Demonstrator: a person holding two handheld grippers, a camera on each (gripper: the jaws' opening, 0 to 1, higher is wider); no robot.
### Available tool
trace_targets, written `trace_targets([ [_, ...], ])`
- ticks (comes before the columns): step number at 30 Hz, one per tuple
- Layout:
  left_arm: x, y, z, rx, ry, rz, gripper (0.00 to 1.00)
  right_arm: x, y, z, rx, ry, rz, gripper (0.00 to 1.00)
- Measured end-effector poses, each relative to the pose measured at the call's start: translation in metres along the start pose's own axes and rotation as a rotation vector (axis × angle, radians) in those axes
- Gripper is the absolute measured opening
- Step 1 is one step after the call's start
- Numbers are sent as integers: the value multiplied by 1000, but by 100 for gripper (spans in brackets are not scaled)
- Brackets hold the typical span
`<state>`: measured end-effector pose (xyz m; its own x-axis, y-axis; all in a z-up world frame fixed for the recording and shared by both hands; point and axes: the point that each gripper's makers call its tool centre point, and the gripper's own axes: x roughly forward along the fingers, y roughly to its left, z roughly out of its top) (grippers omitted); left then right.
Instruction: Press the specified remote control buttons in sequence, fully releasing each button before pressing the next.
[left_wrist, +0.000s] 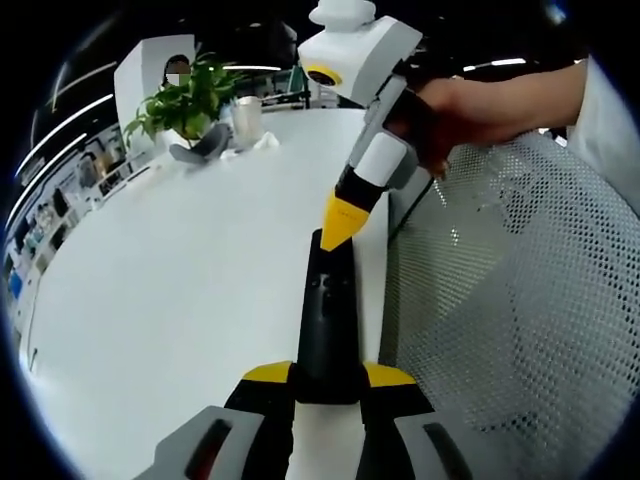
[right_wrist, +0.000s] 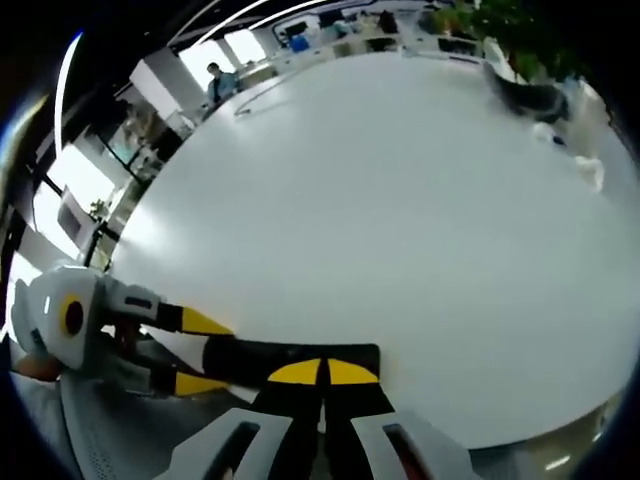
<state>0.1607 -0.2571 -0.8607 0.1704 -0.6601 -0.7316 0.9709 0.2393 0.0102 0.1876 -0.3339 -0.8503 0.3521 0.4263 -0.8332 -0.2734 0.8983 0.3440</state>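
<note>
There was one black remote control (left_wrist: 326, 325), clamped between the yellow-tipped jaws of one gripper (left_wrist: 328, 376) while a second gripper (left_wrist: 338, 228), gripped by one hand (left_wrist: 470, 108), pressed closed tips onto its far end. One white table (left_wrist: 180, 270) carried one potted plant (left_wrist: 188, 100) and one pale cup (left_wrist: 247, 120). One mesh chair (left_wrist: 510, 300) stood beside the table.

The remote control (left_wrist: 327, 320) lies on the table (left_wrist: 180, 290) near its edge, a mesh chair (left_wrist: 510, 300) beside it; a potted plant (left_wrist: 185, 100) (with a cup (left_wrist: 247, 120) beside) stands far behind.
</note>
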Motion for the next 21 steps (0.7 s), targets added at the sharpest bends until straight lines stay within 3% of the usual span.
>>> trace_targets([
  [10,1,0,1,-10,-1,-5,25,2,0,-1,-85,5,-45,0],
  [21,1,0,2,-9,-5,-5,25,0,0,-1,-47,6,-32,0],
])
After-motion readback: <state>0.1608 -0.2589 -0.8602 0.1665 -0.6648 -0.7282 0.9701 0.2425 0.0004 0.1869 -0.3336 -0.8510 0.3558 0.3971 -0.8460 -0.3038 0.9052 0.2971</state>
